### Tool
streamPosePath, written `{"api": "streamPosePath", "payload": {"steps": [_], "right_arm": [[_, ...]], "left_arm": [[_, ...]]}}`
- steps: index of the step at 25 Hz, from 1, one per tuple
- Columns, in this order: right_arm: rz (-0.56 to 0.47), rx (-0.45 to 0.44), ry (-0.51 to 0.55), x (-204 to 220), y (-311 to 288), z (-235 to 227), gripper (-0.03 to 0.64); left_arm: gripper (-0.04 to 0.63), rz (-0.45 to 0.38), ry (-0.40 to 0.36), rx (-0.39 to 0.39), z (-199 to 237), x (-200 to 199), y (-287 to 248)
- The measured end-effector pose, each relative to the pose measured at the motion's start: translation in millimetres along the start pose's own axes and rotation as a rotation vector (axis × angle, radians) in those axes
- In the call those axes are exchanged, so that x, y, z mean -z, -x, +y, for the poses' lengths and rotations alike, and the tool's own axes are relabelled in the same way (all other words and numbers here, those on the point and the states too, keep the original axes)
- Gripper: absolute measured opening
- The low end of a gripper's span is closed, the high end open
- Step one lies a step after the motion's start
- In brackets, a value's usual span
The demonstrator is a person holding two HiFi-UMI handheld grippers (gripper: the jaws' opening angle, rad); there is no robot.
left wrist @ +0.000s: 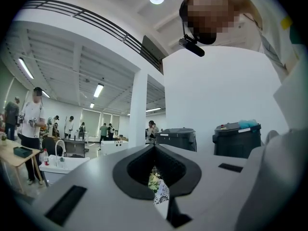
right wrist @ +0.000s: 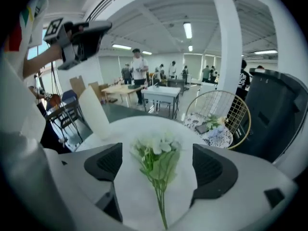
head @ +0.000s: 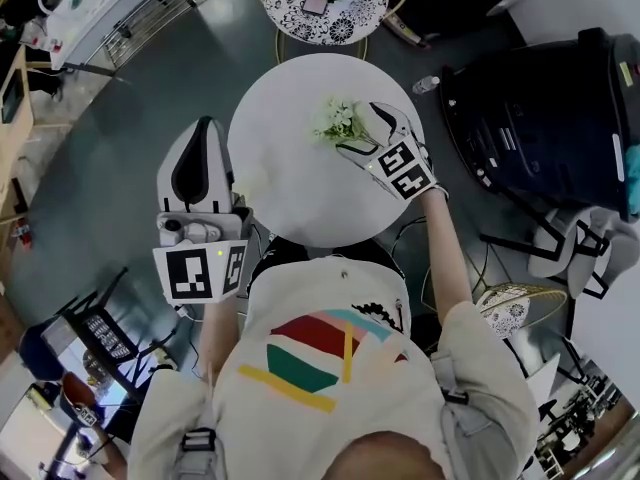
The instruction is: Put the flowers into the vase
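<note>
Head view barely gives us the vase [right wrist: 94, 112] — from above it is only a pale smudge near the left edge of the bench [head: 300, 208], too faint to make out. The right gripper view shows it better: white and upright, standing on the bench toward that same left edge.

The flowers [head: 338, 120] lie flat on the bench toward its far right side, blooms pointing away from us. They are apart from the vase.

The right hand-held gripper [head: 365, 133] reaches low over the bench at arm's length. Its jaws are spread wide, one on either side of the flowers, and we see no contact with them.

The left hand-held gripper [head: 204, 128] is raised off the bench's left edge — its jaws are pressed together with nothing between them.
</note>
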State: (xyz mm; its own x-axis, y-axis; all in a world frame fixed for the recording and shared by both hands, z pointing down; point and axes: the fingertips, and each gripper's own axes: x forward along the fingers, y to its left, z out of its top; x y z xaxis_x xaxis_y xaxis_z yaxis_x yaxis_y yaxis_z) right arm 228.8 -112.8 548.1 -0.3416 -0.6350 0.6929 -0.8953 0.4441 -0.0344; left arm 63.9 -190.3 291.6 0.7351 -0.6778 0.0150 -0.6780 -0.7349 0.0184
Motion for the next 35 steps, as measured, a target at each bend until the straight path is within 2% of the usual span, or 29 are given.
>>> {"api": "streamPosePath", "payload": {"steps": [4, 14, 20, 22, 25, 29, 35], "right_arm": [[0.181, -0.086, 0.023, 43.1, -33.6, 0.7, 0.446], [0.388, -0.172, -0.003, 66.6, -75.9, 2.3, 0.445], [0.455, -0.118, -0.061, 74.7, -92.5, -4.8, 0.443], [0.457, -0.07, -0.077, 75.5, -93.8, -10.2, 0.405], [0.441, 0.012, -0.094, 74.9, -95.5, -22.2, 0.284], [0.406, 0.018, -0.171, 70.0, -94.7, -24.8, 0.272], [0.25, 0.04, -0.256, 34.4, -80.3, -25.4, 0.259]], "left_arm": [[0.005, 0.006, -0.004, -0.021, 2.8, 0.9, 4.7], [0.005, 0.02, 0.008, -0.099, 22.1, 8.9, 26.8], [0.005, 0.023, 0.022, -0.147, 36.7, 11.3, 46.5], [0.005, 0.024, 0.024, -0.16, 41.0, 11.9, 53.0], [0.005, 0.027, 0.025, -0.176, 47.9, 13.6, 60.4], [0.005, 0.028, 0.027, -0.193, 55.9, 14.0, 68.1], [0.005, 0.009, 0.024, -0.209, 67.4, 7.6, 74.4]]}}
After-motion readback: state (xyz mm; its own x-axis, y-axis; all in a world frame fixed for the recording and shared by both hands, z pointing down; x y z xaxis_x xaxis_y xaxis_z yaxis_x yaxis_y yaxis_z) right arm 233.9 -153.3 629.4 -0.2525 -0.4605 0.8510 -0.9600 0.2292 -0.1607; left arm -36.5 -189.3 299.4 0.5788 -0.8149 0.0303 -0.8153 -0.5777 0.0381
